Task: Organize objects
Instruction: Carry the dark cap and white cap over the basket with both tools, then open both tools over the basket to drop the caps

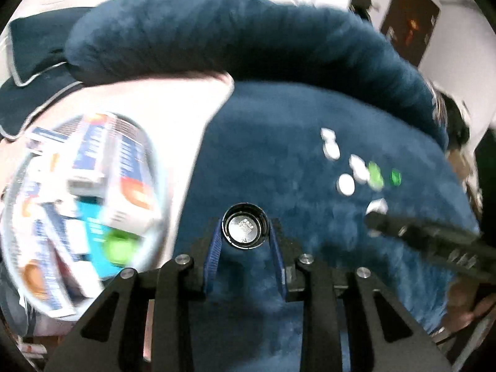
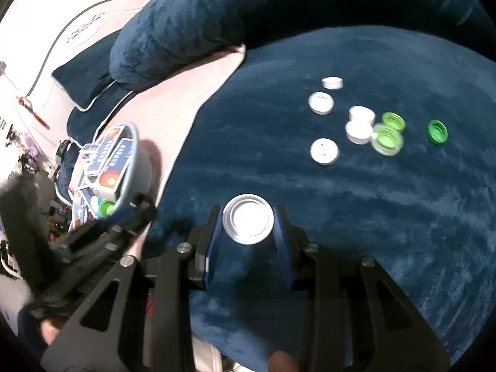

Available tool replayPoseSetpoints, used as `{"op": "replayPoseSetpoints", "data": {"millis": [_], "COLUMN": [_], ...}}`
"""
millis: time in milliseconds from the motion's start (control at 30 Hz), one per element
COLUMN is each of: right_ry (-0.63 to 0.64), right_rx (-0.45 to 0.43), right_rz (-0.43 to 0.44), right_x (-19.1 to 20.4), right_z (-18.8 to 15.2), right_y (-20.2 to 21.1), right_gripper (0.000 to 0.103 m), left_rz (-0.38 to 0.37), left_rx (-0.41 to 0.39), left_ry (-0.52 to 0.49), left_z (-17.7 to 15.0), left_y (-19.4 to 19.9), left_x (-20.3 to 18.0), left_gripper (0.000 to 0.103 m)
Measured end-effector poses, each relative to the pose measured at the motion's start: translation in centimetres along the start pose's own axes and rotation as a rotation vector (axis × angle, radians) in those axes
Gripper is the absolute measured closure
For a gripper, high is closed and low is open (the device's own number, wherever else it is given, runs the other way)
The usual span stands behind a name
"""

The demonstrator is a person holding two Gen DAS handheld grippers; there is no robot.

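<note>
Both grippers are already clamped on caps, left gripper (image 1: 245, 232) on a black bottle cap (image 1: 244, 227), right gripper (image 2: 248, 224) on a white cap (image 2: 248, 223), and the basket (image 2: 136, 142) sits off to their left, nearer the left gripper.

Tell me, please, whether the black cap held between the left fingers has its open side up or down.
Open side up. The left wrist view looks into the black cap: its rim rings a recessed inner disc bearing moulded marks.
</note>
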State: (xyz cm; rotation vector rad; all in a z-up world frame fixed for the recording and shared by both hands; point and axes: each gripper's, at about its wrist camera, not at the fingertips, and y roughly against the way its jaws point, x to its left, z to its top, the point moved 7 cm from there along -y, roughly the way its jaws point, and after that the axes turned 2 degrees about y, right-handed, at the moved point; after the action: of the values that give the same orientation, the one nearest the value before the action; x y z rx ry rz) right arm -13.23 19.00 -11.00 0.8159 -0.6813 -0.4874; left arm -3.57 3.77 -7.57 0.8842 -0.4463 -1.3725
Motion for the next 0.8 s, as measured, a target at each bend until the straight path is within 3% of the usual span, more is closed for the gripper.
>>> {"op": "replayPoseSetpoints", "data": {"millis": [200,400,600,800], "right_ry": [0.070,0.163,0.240,0.220], "right_rx": [-0.003,0.012,0.045,0.097], "right_rz": [0.064,0.185,0.258,0.260], "right_x": [6.0,15.3,22.4,24.2], "right_z": [1.0,2.3,2.8,3.1], "right_y": [-0.6,-2.3,-4.6,-6.9], "right_gripper": [0.069,0.069,0.069,0.068], "left_rz": [0.044,0.098,0.132,0.132], "left_rx": [-0.087,-0.171,-0.106,-0.027], "left_ry": [0.189,0.413,0.552,0.579], "left_z": [3.2,4.8,4.9,4.3], "left_y": [4.7,8.3,7.4,3.7], "left_x": [7.4,17.5,24.9,27.2], "left_gripper": [0.072,0.072,0.072,0.072]}}
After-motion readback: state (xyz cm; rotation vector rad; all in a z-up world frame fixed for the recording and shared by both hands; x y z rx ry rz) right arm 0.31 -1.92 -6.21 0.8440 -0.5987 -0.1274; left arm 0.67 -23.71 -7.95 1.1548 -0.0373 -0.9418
